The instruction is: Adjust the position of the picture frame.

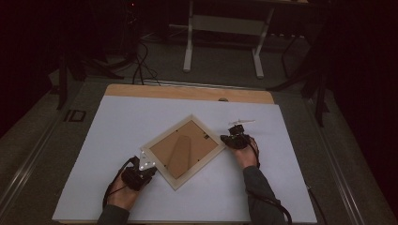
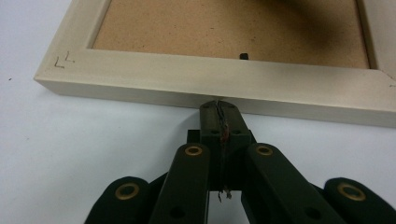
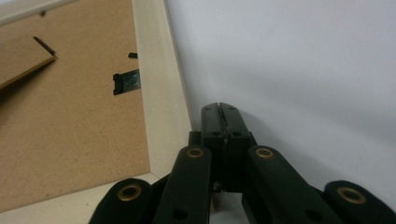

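Picture frame (image 1: 184, 149) face-down, left tongs (image 2: 219, 105) shut at its edge — hanger clip (image 3: 127, 82) in right gripper view

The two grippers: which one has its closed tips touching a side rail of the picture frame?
The left gripper: its shut tips meet the picture frame mid-rail, whereas the right gripper sits beside a corner.

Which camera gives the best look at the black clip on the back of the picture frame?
The right gripper view: the black clip is large and sharp on the brown backing, beside the frame's pale rail. The left gripper view shows a small dark clip at the backing's edge. In the high view, clips are mere specks.
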